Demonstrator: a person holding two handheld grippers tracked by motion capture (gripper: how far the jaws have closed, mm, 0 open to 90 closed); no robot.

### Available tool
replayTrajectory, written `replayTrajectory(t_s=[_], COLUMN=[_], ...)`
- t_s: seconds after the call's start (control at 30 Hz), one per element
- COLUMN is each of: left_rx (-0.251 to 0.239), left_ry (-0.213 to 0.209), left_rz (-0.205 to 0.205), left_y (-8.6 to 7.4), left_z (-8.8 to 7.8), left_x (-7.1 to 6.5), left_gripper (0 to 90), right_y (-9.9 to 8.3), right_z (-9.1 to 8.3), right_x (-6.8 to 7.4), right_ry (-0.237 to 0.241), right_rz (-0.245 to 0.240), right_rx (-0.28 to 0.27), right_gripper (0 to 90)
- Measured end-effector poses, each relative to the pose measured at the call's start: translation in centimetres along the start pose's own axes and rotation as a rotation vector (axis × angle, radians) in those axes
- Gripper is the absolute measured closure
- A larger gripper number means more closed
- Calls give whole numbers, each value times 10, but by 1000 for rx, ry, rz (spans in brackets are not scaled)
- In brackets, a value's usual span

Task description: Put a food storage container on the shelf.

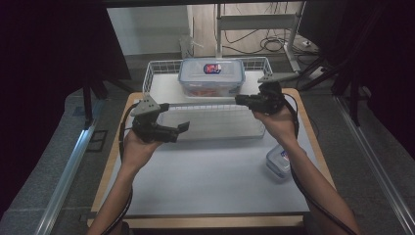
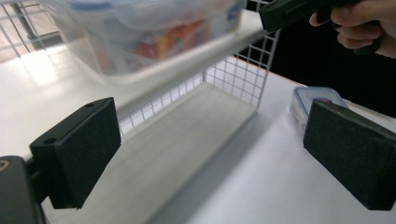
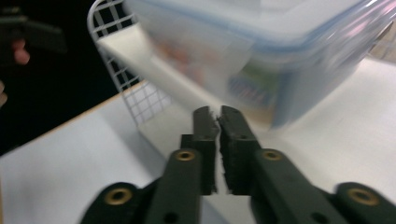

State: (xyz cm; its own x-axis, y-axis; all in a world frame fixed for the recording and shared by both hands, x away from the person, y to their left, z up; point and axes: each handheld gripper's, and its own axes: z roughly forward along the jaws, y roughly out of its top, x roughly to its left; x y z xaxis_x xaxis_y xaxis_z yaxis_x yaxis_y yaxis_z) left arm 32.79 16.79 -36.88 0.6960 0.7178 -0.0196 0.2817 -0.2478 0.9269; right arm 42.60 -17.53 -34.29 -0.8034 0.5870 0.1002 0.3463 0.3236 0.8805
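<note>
Upper centre of the high view, the big lidded box [image 1: 211, 77] sits on the top shelf of a white wire rack [image 1: 157, 70], its long side running left to right across the frame. Both grippers hang in front of it, one at each end. The right gripper [image 1: 241, 100] is the nearer: it points left, just off the box's lower right corner, and in the right gripper view the box [image 3: 261, 51] looms directly beyond its tips. Its jaws are pressed almost together with only a slit between them and nothing caught there. The left gripper [image 1: 182, 128] sits lower and further left, in front of the rack's lower shelf; its jaws are spread wide and empty, and the left gripper view has the box [image 2: 140, 35] up and ahead.

The rack's wire rim rises around the box, so I'd judge any grip must come over that edge. A small lidded box [image 1: 278, 161] lies on the white surface [image 1: 210, 181] at lower right, by the right forearm, well apart from the rack.
</note>
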Motion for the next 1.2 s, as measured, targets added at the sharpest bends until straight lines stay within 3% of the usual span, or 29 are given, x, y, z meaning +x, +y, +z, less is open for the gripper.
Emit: replayTrajectory(t_s=[0.17, 0.43, 0.6, 0.73, 0.97, 1.2], left_rx=[28, 60, 93, 120, 146, 210], left_ry=[15, 35, 63, 60, 81, 96], left_rz=[37, 27, 12, -13, -4, 15], left_y=[-29, -70, -95, -111, -134, -146], left_z=[0, 4, 5, 6, 2, 7], left_x=[-21, -38, -44, -47, -57, -59], left_gripper=[30, 27, 33, 39, 31, 28], right_y=[-36, -86, -107, -122, -149, -168], right_z=[-11, -20, -23, -26, -27, -25], right_x=[18, 33, 37, 42, 49, 45], right_ry=[-22, -54, -55, -60, -59, -82], right_rz=[-39, -64, -53, -68, -66, -64], right_rx=[25, 90, 83, 83, 91, 121], right_gripper=[550, 321, 232, 183, 139, 121])
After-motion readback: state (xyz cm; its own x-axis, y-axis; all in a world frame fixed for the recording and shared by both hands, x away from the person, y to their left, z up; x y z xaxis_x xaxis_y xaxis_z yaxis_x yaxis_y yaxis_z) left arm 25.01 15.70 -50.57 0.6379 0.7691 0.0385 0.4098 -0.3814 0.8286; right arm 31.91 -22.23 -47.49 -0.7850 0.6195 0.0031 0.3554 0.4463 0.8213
